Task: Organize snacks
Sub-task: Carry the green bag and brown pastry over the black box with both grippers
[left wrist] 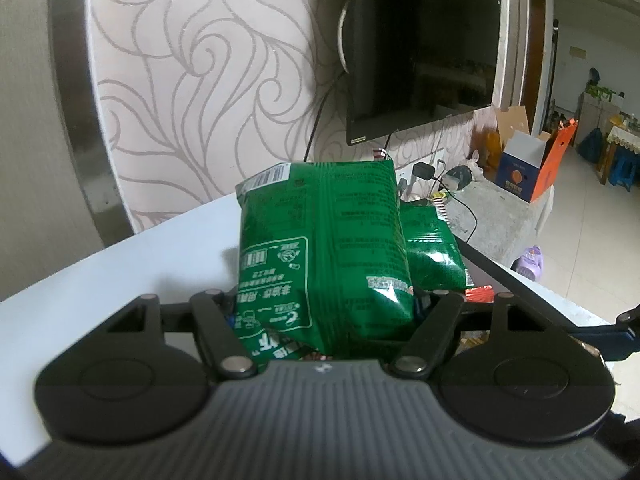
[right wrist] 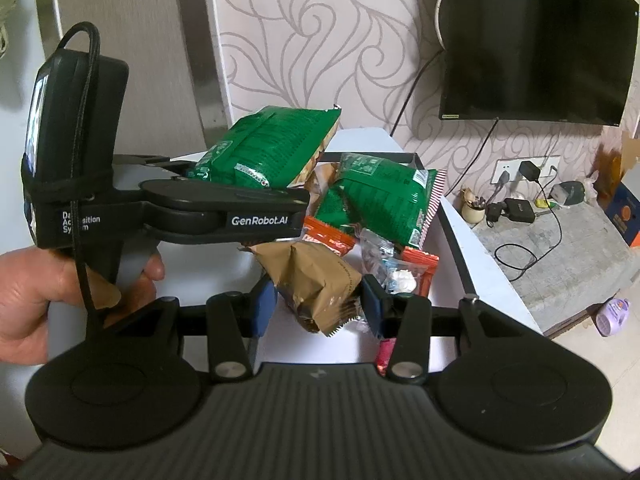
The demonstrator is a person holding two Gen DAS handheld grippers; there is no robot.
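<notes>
- Holding one packet apiece, both tools hang over a dark-rimmed white tray (right wrist: 452, 216) that sits on a white table (left wrist: 120, 264); the likely reason is that each snack is being carried to or from the pile for sorting.
- Left gripper (left wrist: 324, 300): its jaws are clamped on a green snack bag (left wrist: 320, 248), gripped low so that the bag stands up above the fingers, its barcode end on top. Seen from the right wrist, this bag (right wrist: 264, 148) juts out over the tray's far left corner, clear of the heap.
- Right gripper (right wrist: 320, 304): its blue pads (right wrist: 266, 304) pinch a crumpled brown packet (right wrist: 316, 280) from both sides, and the packet hangs lifted near the tray's near edge.
- Remaining snacks lie loose in the tray: a second green bag (right wrist: 380, 200) towards the far right corner, orange sachets (right wrist: 328, 236) and a clear wrapped sweet (right wrist: 396, 280) in the middle, heaped and overlapping, so the sorting looks far from done.
- A hand (right wrist: 36, 280) grips the left tool's handle at the table's left side.
- Hard to tell: from the left wrist the held bag blocks nearly the whole tray, showing only another green bag and a red strip behind it. The left fingertips are buried by the bag, so the exact bite is unseen. A pink packet (right wrist: 386, 354) near the tray's front edge is mostly hidden by the right tool's body. Print on every packet is too small to read.
</notes>
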